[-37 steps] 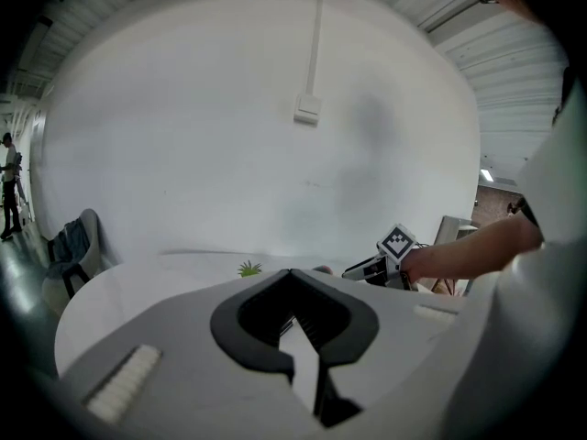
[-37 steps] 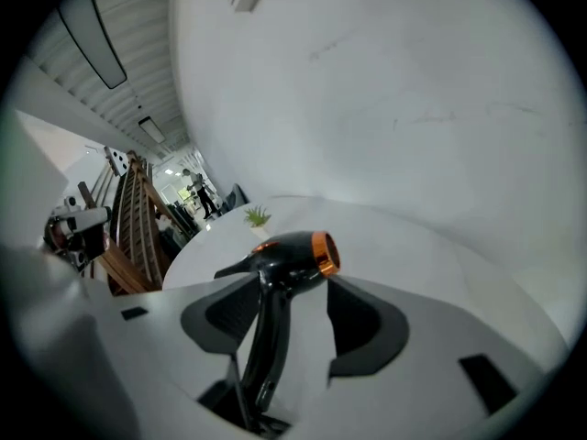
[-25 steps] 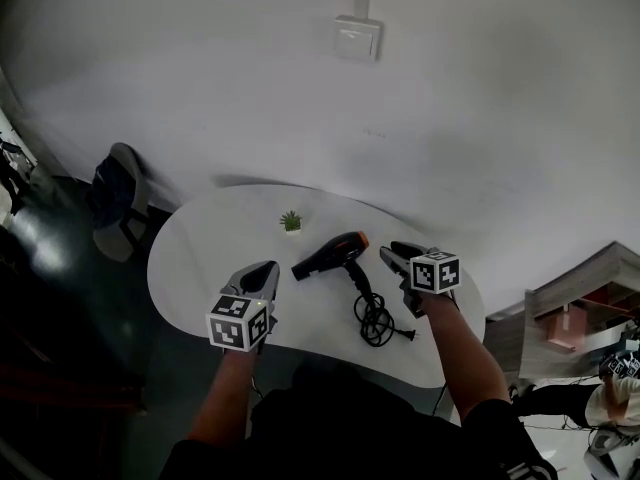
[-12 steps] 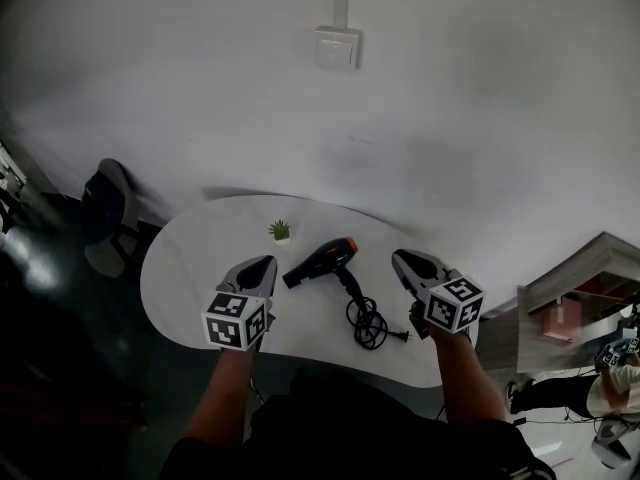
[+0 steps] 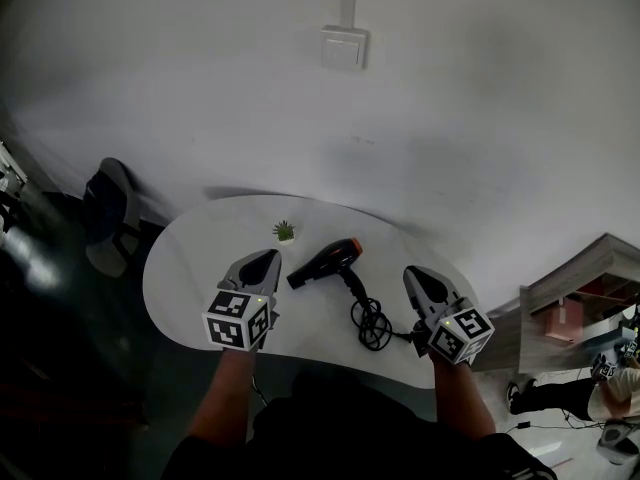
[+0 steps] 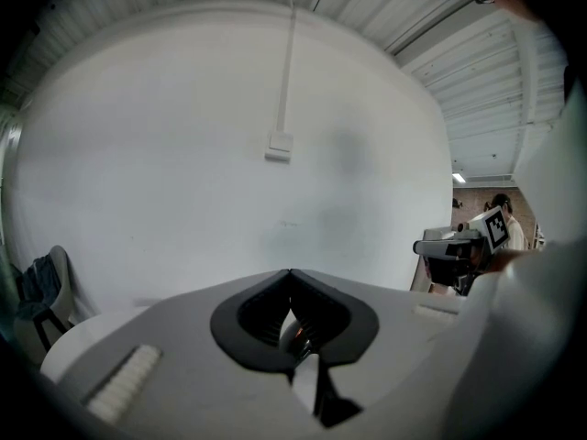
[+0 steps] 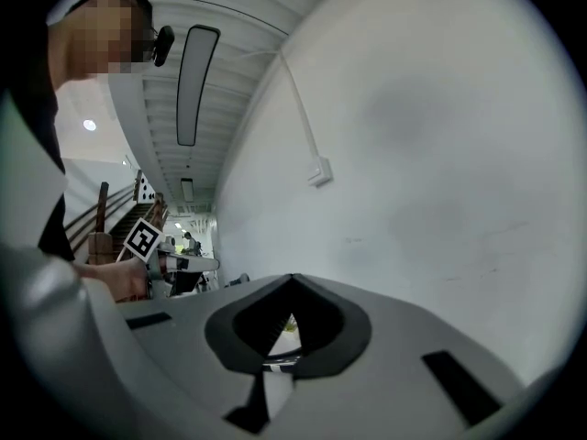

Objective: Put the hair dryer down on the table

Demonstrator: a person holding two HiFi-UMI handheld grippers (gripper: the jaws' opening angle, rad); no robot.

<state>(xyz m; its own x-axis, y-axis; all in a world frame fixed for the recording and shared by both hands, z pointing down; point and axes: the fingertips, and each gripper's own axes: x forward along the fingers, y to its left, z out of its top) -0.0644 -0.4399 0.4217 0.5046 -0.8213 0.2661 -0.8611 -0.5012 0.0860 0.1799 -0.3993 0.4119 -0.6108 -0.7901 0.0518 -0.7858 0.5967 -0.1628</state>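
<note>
While the person's forearms (image 5: pixel 225 398) reach out over the near edge of the white oval table (image 5: pixel 190 268), the grey left gripper with its black-and-white marker cube (image 5: pixel 266 259) hangs above the table's left half, its jaws drawn together to a point with nothing between them. The matching grey right gripper (image 5: pixel 411 272) hangs over the table's right end, its jaws having just closed tip to tip, likewise on nothing. Between the two grippers, and touched by neither, the black hair dryer with an orange ring at one end (image 5: pixel 322 265) lies flat on the tabletop. Its long axis runs on a slant from near-left to far-right, so the plain black end points toward the left gripper and the orange-ringed end points toward the wall and a little to the right. Its handle branches off toward the near right, and the black power cord (image 5: pixel 372 323) lies in a loose coil nearer the person, with the plug end close to the right gripper. Beyond the dryer's black end a small green potted plant (image 5: pixel 285 230) stands near the table's far edge. Off the table's left end stands a grey chair with dark cloth draped over it (image 5: pixel 105 213). Farthest back rises the plain white wall (image 5: pixel 480 118), bearing a white square switch plate (image 5: pixel 343 46) with a conduit running up from it
</note>
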